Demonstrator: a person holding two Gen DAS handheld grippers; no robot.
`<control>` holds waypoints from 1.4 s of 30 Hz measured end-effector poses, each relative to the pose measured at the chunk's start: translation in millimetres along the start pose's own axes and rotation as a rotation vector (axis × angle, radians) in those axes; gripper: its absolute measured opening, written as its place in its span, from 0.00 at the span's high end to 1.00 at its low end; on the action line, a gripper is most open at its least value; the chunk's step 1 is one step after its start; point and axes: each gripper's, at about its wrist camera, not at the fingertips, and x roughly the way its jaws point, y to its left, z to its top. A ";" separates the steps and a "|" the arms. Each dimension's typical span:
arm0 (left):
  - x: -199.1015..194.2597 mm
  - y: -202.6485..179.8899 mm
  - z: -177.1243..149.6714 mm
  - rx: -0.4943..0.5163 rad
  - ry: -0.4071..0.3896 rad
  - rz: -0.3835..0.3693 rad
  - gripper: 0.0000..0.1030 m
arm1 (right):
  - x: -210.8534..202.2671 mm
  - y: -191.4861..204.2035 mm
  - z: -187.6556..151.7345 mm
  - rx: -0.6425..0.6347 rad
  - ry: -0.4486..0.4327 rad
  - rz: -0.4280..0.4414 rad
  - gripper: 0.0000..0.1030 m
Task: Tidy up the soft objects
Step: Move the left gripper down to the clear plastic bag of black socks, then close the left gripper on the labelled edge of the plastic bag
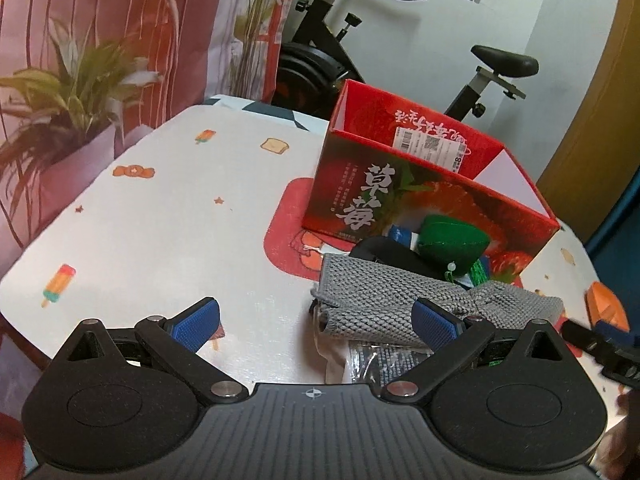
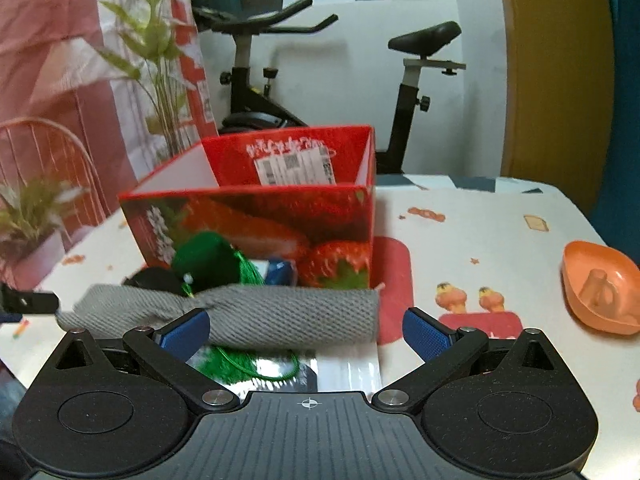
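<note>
The table (image 1: 160, 220) carried a red strawberry box (image 1: 432, 208), open on top, a shipping label on its inner wall; contents otherwise couldn't be seen. A grey knit cloth (image 2: 280, 312) lay rolled on the table just in front of the box, long axis running left-right. Behind it, against the box, sat a green plush (image 2: 208, 262). Left gripper (image 1: 316, 322) and right gripper (image 2: 306, 330) both had fingers spread, holding nothing. An orange dish (image 2: 600, 288) sat right.

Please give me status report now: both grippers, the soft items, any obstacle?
Left gripper open, right gripper open, both empty. Grey knit cloth, green plush lying before red strawberry box, none inside visible. Orange dish aside, not blocking.
</note>
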 end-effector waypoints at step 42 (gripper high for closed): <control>65.0 -4.2 -45.9 -0.048 0.302 -0.215 0.55 | 65.8 -22.4 -46.0 0.109 0.199 0.194 0.09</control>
